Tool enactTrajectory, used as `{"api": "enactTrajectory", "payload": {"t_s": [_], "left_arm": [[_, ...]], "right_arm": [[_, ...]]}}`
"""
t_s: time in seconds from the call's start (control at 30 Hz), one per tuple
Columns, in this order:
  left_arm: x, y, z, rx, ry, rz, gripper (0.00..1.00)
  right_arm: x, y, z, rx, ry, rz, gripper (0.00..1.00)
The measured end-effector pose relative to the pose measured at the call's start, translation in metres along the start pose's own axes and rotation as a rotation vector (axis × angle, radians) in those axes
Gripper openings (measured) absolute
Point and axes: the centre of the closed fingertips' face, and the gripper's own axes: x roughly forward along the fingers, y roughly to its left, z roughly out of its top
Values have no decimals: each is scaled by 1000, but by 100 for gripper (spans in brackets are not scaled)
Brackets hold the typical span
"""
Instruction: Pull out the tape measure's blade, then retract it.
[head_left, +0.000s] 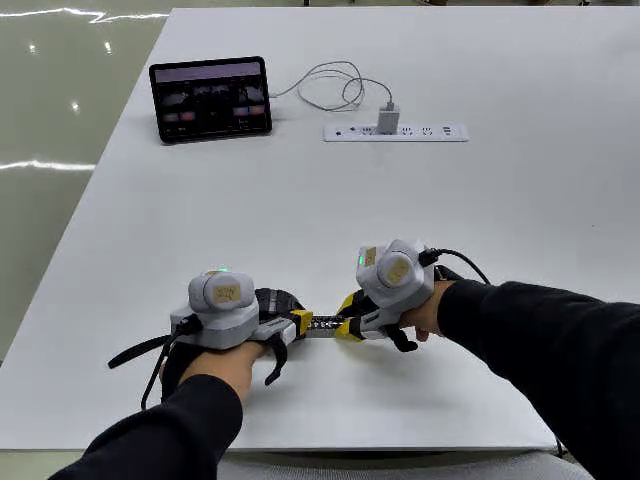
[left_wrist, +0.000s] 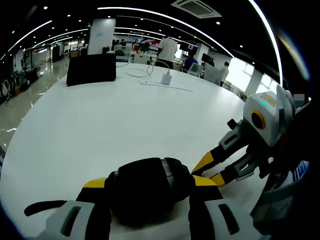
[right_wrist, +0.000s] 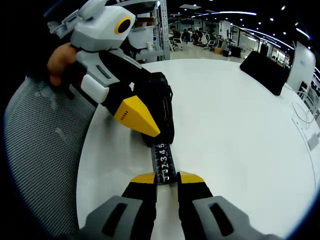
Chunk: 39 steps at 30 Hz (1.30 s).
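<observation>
A black tape measure case (head_left: 277, 303) rests on the white table (head_left: 330, 200) near its front edge. My left gripper (head_left: 290, 326) is shut on the tape measure case (left_wrist: 150, 187), its yellow-tipped fingers (left_wrist: 97, 184) pressing both sides. A short stretch of numbered blade (right_wrist: 163, 163) sticks out of the tape measure case (right_wrist: 159, 107) toward the right. My right gripper (right_wrist: 164, 178) is shut on the blade's end. In the head view the blade (head_left: 322, 323) bridges the small gap between the two grippers, with the right gripper (head_left: 345, 329) just beyond it.
A dark tablet (head_left: 211, 97) stands at the table's far left. A white power strip (head_left: 396, 131) with a charger and cable lies beside it. A grey mesh chair back (right_wrist: 42, 165) sits by the table edge. People stand far off in the room.
</observation>
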Motion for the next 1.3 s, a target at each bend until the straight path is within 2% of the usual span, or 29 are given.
{"api": "enactTrajectory", "payload": {"t_s": [0.2, 0.87, 1.3], "left_arm": [[0, 0, 0, -3, 1, -2, 58], [0, 1, 1, -10, 1, -3, 58], [0, 0, 1, -11, 2, -6, 58]], "right_arm": [[1, 2, 1, -25, 7, 3, 10], [8, 3, 9, -6, -7, 3, 10], [14, 4, 16, -20, -22, 10, 10]]}}
